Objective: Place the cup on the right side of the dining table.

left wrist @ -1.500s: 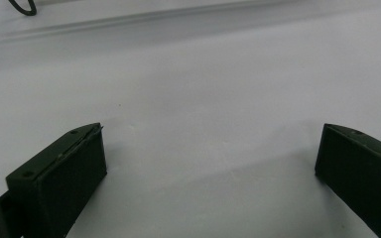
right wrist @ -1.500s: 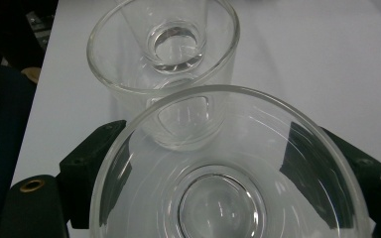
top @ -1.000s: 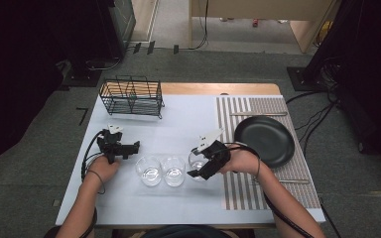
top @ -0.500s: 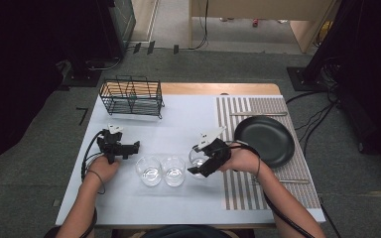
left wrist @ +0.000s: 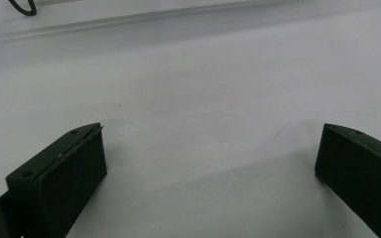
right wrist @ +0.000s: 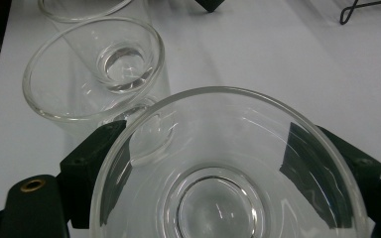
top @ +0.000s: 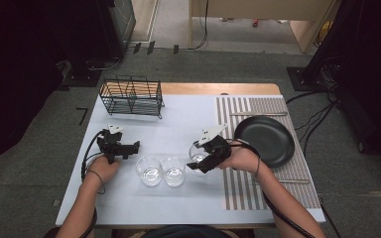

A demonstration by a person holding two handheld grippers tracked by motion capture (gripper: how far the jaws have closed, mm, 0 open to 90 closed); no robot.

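1. Gripping a clear, round drinking glass (top: pixel 198 154) from outside, the right gripper (top: pixel 204 163) had one black jaw on each side of the glass wall, as the right gripper view showed with the glass (right wrist: pixel 228 168) between them.
2. That held glass sat over the middle of the white table (top: pixel 188 119), nearer its front edge, just left of the striped grey-and-white placemat (top: pixel 238 188).
3. Two more clear glasses stood on the table to its left: the middle clear glass (top: pixel 173 171) and the leftmost clear glass (top: pixel 149 170), touching or nearly touching each other.
4. In the right gripper view the middle glass (right wrist: pixel 94 69) stood upright just beyond the held one.
5. The left gripper (top: pixel 134 147) lay near the table's left edge, left of the glasses and apart from them; its jaws stood wide open with only bare table between them.
6. A black round plate (top: pixel 264 140) rested on the placemat toward the right edge.
7. A black wire dish rack (top: pixel 131 95) stood at the far left corner.
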